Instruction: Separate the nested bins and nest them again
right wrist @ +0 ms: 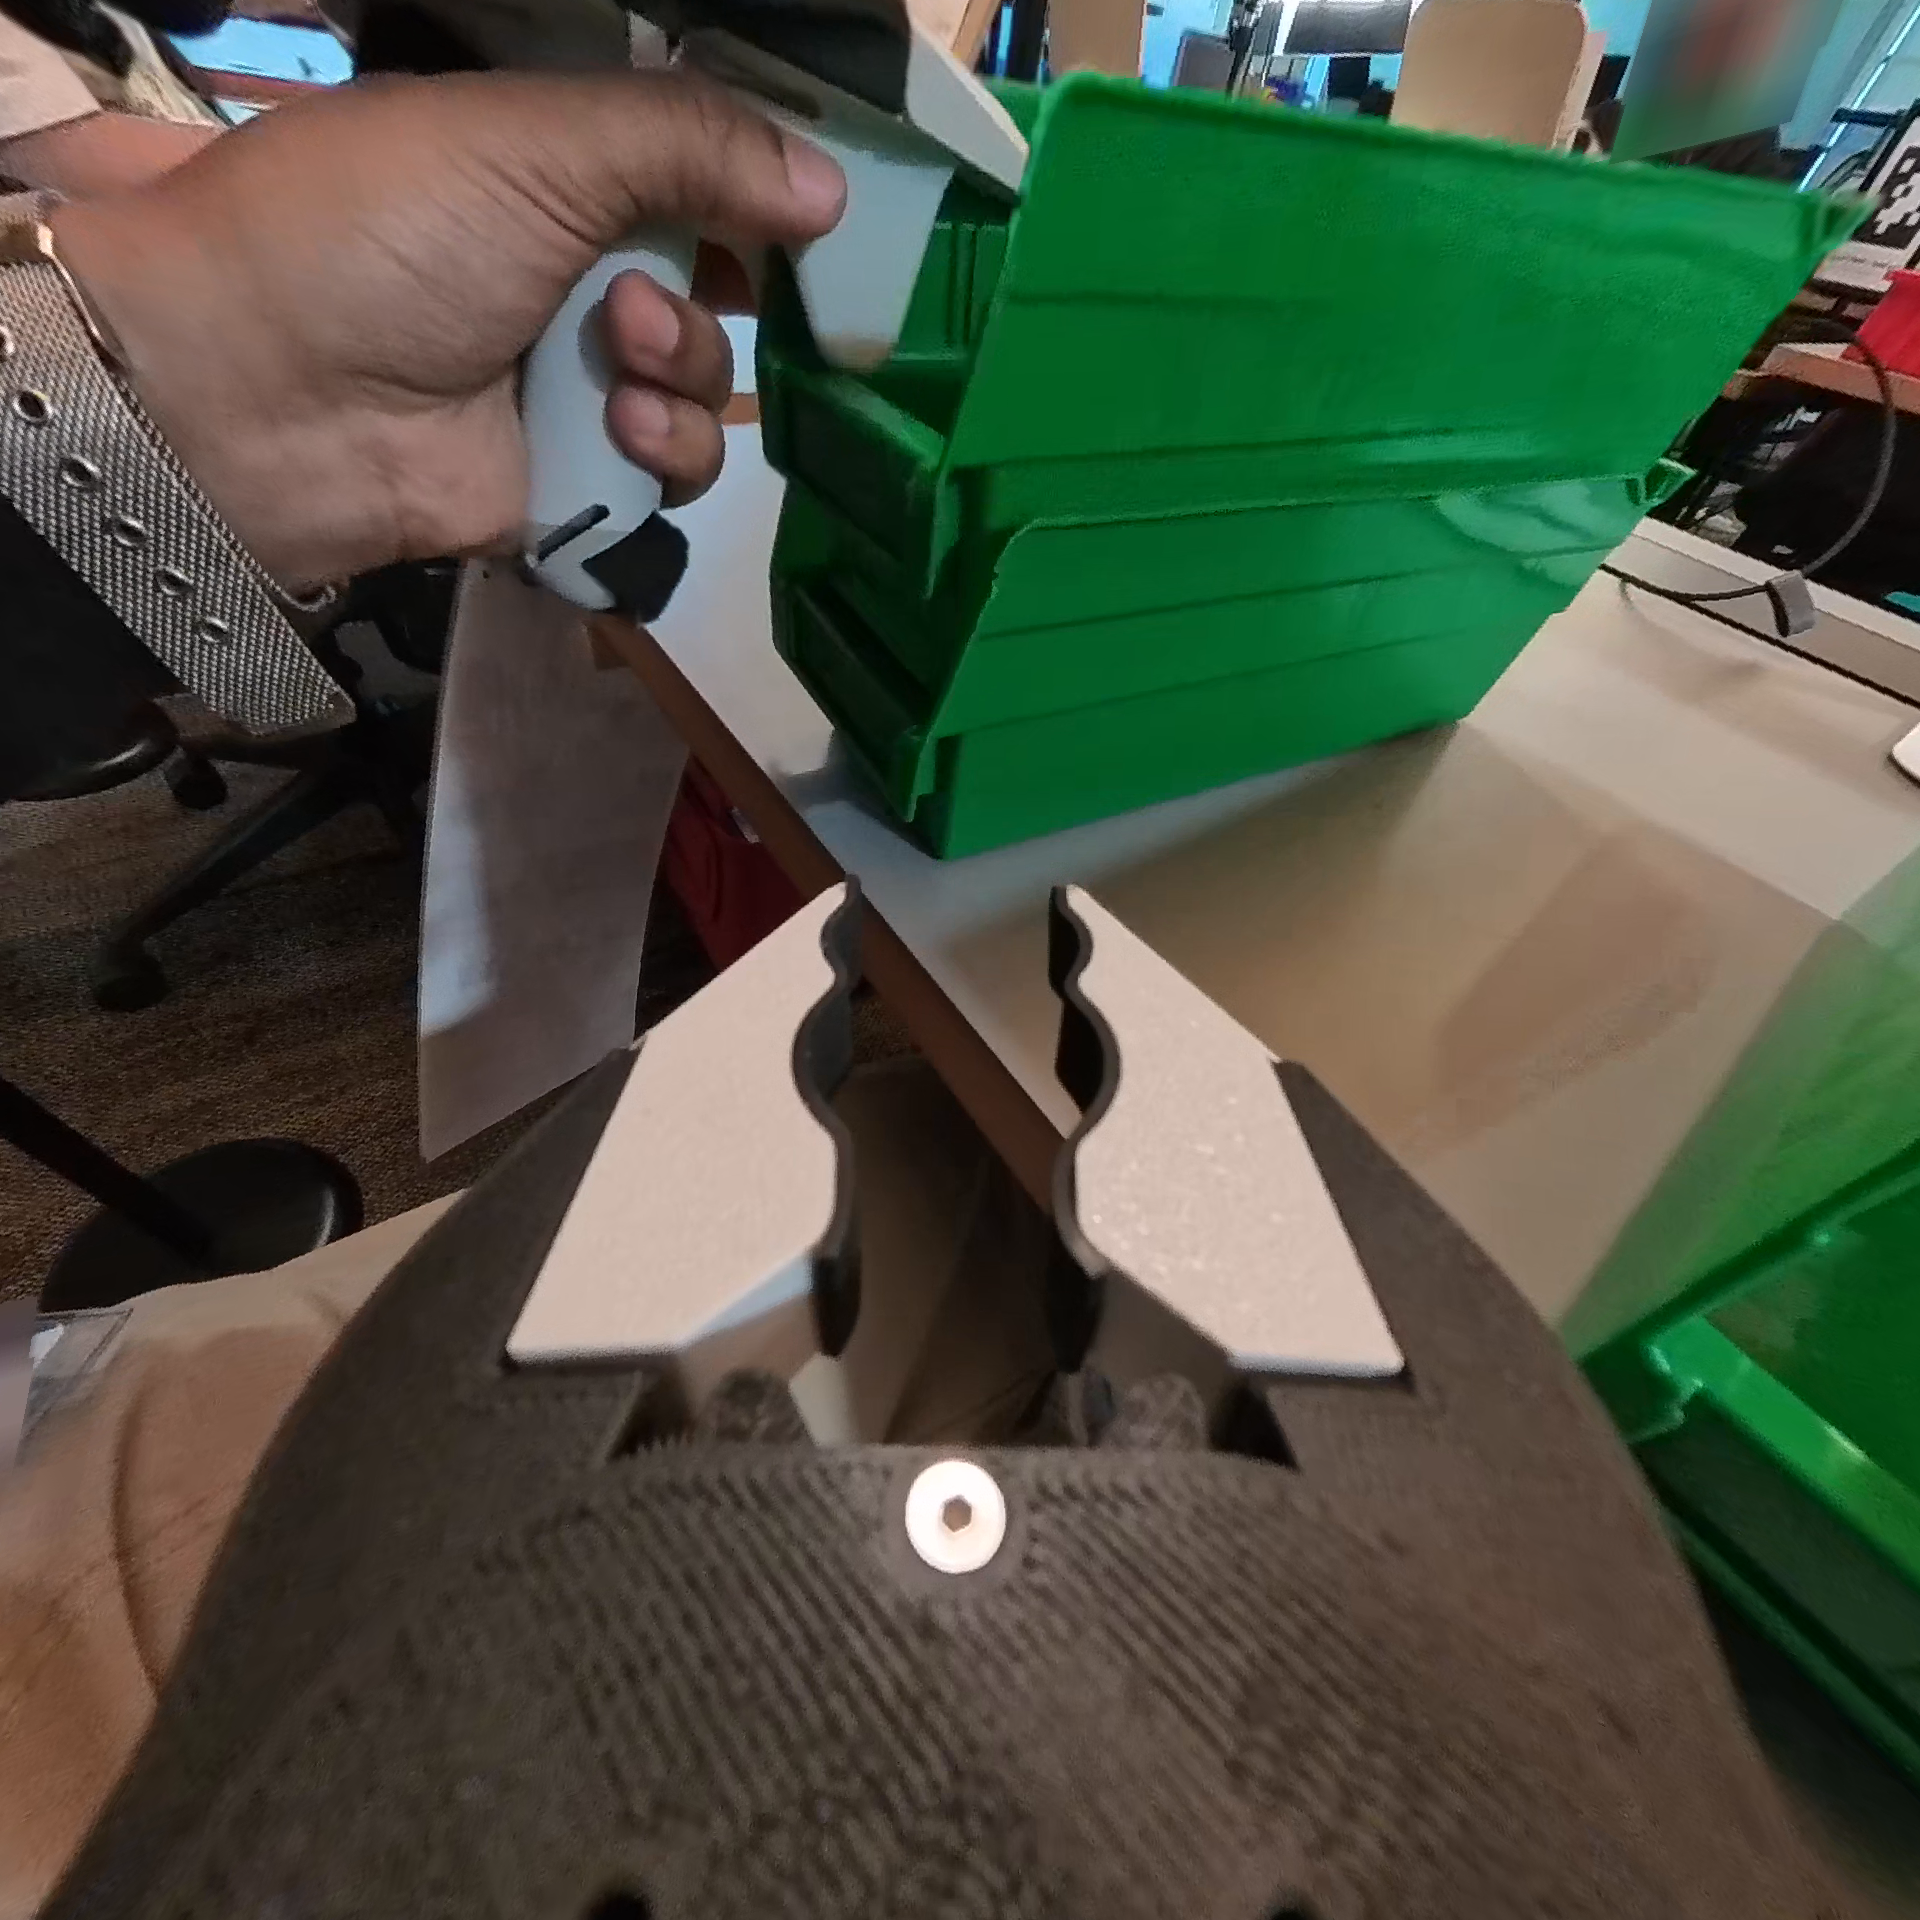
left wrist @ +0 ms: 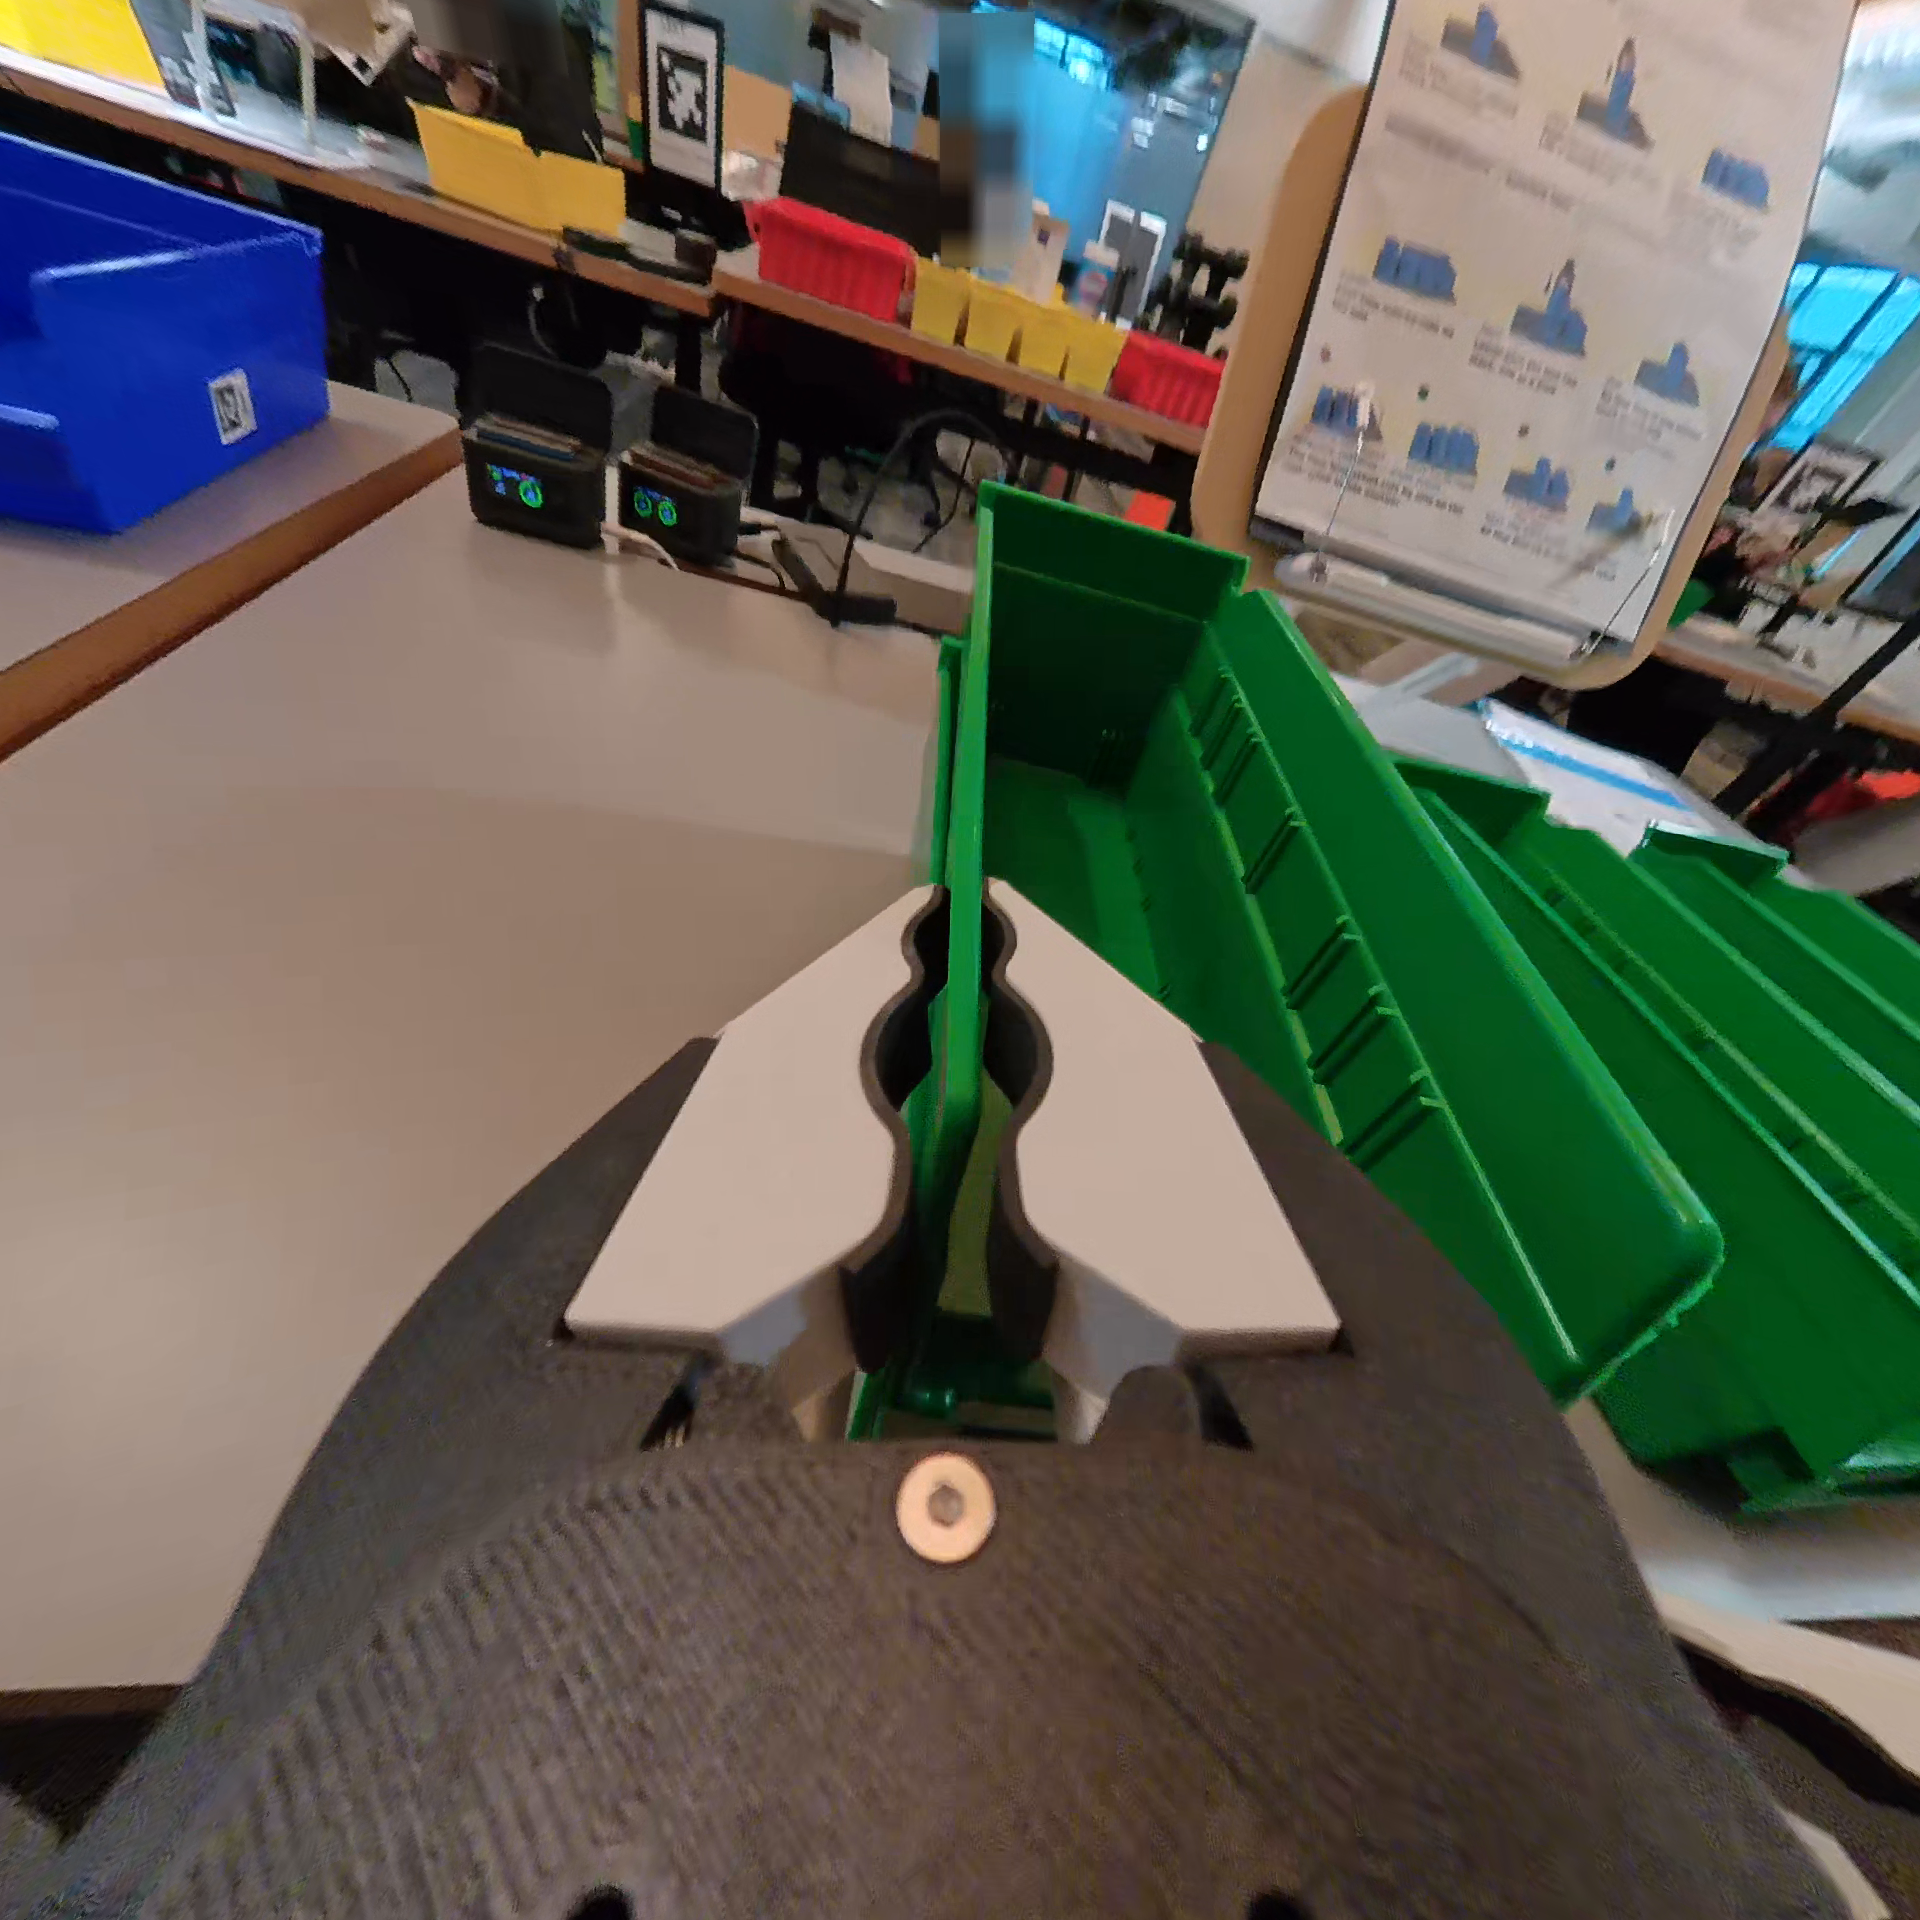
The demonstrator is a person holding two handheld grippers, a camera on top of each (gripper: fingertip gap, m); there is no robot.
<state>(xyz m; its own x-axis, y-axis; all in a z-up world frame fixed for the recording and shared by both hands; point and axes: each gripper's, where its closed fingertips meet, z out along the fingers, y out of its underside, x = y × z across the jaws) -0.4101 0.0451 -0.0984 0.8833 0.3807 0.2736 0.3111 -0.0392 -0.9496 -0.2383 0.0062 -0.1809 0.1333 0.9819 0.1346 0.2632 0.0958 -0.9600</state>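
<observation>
My left gripper is shut on the left side wall of a long green bin and holds it tilted up above the others. Green bins lie nested beneath it on the grey table. In the right wrist view the same lifted bin tilts over a stack of nested green bins, and a hand holds the left gripper at the bin's near end. My right gripper is open and empty, over the table's front edge, short of the stack.
Another green bin sits at the right edge of the right wrist view. A blue bin stands on a side table at the left. Two black chargers and cables lie at the table's back. An instruction board stands behind right.
</observation>
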